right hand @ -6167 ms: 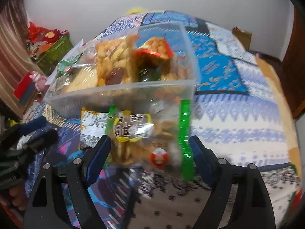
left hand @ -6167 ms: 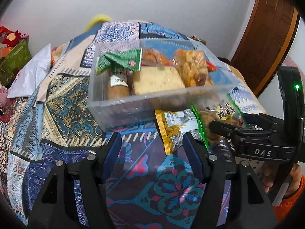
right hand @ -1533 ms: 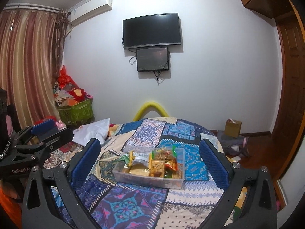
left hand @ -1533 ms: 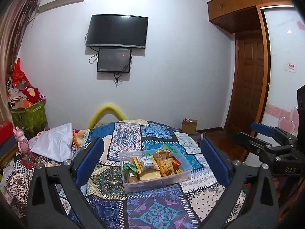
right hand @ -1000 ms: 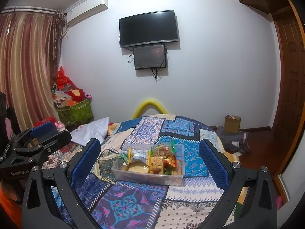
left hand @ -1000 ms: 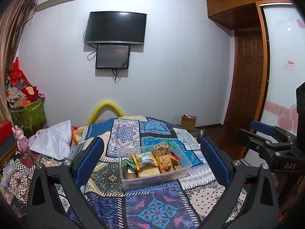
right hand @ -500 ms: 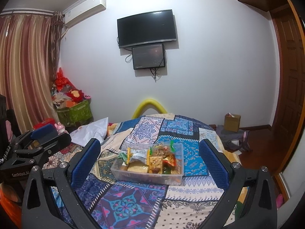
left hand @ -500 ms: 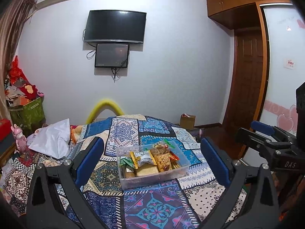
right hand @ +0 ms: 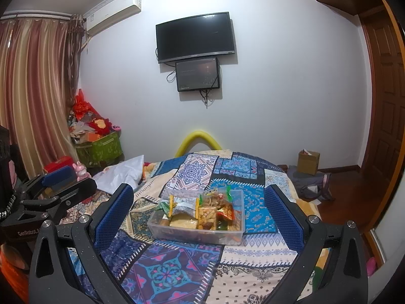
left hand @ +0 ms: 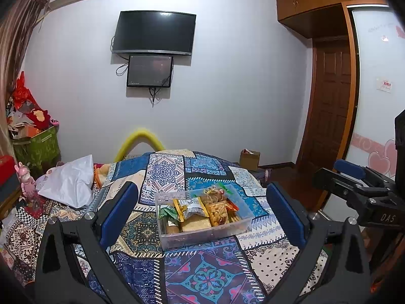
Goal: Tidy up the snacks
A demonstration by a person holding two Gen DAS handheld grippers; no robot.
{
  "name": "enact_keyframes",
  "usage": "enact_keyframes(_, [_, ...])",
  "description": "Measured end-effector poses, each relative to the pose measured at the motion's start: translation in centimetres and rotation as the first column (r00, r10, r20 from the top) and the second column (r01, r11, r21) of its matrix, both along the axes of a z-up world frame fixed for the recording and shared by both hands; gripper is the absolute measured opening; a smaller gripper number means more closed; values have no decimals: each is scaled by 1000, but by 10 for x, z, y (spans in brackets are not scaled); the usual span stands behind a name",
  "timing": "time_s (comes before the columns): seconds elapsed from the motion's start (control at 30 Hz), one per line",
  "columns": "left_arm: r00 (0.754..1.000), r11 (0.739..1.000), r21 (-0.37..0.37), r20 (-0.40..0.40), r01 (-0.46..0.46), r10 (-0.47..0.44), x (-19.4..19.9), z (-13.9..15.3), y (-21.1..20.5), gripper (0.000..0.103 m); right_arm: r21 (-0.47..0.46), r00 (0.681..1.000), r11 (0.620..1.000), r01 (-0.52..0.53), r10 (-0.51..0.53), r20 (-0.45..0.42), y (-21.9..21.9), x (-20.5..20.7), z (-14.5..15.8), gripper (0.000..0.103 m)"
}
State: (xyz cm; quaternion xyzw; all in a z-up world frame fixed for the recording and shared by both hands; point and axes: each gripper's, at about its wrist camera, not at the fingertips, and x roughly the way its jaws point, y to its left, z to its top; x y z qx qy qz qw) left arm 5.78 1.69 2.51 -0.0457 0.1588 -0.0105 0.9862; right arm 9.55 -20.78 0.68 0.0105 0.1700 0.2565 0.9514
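A: Bedroom, patchwork bedspread (left hand: 202, 273), TV (left hand: 154, 33) on far wall. Grippers?
B: Left gripper (left hand: 202, 210) wide open, empty. Right gripper (right hand: 198, 211) same.
A: Snacks?
B: Packed in clear bin (left hand: 202, 235), mid-bed, well beyond both.

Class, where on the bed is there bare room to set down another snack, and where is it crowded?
Free: the quilt in front of the clear plastic box, and beyond it. Crowded: the snack-filled box itself and the bed's left edge by the white bag.
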Motion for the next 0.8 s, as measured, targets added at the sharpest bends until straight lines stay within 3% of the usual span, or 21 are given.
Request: enact_keyframes(0.8, [1000, 1000, -6, 0, 16, -16, 1, -4, -3, 102, -13, 1000, 1000, -5, 5, -8, 4, 3, -4, 103])
